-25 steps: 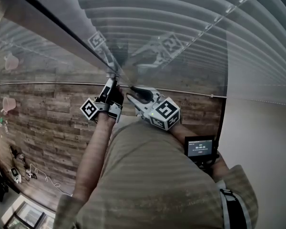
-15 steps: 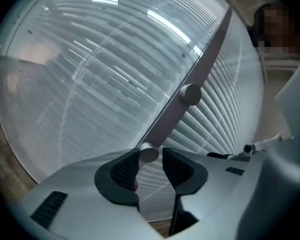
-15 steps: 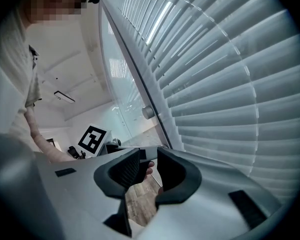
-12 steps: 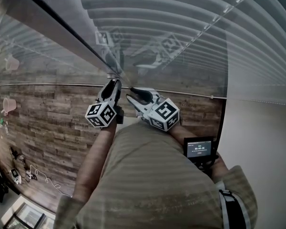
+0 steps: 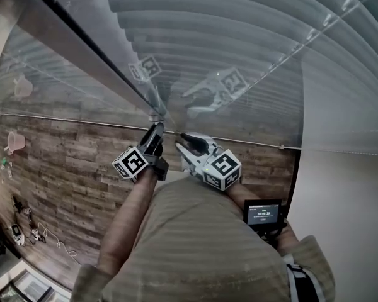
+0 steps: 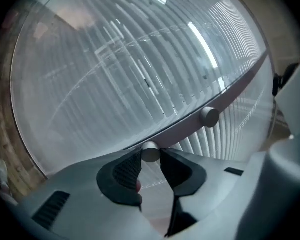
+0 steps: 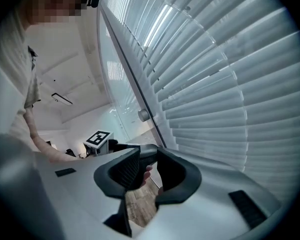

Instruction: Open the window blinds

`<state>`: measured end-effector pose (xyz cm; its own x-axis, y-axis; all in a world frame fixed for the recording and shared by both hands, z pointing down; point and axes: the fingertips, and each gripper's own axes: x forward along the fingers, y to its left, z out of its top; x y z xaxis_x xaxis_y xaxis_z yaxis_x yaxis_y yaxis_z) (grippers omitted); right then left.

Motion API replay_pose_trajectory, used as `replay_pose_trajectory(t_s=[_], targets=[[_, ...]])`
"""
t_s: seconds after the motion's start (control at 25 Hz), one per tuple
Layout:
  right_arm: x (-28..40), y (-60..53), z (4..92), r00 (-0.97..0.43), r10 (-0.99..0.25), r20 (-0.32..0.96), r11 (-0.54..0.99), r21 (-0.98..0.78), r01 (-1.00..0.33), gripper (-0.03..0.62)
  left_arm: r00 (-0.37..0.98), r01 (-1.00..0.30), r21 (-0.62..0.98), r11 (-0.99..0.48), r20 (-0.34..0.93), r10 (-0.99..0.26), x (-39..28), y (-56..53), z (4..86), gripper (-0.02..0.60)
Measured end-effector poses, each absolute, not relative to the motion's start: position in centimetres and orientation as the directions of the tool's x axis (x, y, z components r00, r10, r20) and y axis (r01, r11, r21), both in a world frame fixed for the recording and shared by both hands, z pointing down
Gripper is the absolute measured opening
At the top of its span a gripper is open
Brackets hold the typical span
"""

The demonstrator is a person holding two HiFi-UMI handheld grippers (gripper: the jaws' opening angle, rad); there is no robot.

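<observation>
While left claw is pinching the tilt wand at its very end and right claw is hanging apart, empty, twisting is risking the wand slipping out, leaving slats closed.

Slatted blinds and slanting wand close ahead; free room behind, above the wood floor.

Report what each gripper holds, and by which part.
Left gripper pinches the small round knob by its sides between its jaws; right gripper holds nothing.
</observation>
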<state>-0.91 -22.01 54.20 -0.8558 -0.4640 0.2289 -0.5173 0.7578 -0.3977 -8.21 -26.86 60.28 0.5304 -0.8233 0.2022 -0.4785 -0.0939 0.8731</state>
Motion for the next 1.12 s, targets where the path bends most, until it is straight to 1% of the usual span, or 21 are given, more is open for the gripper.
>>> replay_pose_trajectory(t_s=[0.16, 0.32, 0.56, 0.72, 0.92, 1.12], targets=[[-1.0, -22.0, 54.3, -0.856, -0.467, 0.222, 0.759, -0.396, -0.517, 0.115, 0.544, -0.33, 0.942, -0.056, 0.142, -0.827, -8.4, -26.6, 60.7, 0.132], [-1.0, -22.6, 53.9, -0.855, -0.473, 0.212, 0.761, -0.39, -0.518, 0.114, 0.562, -0.251, 0.966, -0.06, 0.095, -0.822, -8.4, -26.9, 60.4, 0.132], [-1.1, -22.9, 53.6, -0.856, -0.473, 0.209, 0.762, -0.392, -0.516, 0.115, 0.562, -0.012, 1.0, -0.024, -0.013, -0.827, -8.3, -27.0, 60.3, 0.132], [-1.2, -23.2, 53.6, -0.857, -0.471, 0.208, 0.764, -0.391, -0.514, 0.115, 0.556, 0.047, 0.999, -0.003, -0.029, -0.831, -8.4, -26.9, 60.6, 0.132], [-1.4, -23.4, 53.3, -0.86, -0.468, 0.205, 0.767, -0.389, -0.51, 0.115, 0.528, 0.195, 0.98, 0.034, -0.076, -0.846, -8.6, -27.1, 60.5, 0.132], [-1.2, -23.3, 53.2, -0.859, -0.468, 0.21, 0.765, -0.391, -0.512, 0.114, 0.518, 0.298, 0.953, 0.064, -0.105, -0.849, -8.4, -26.9, 60.7, 0.132]])
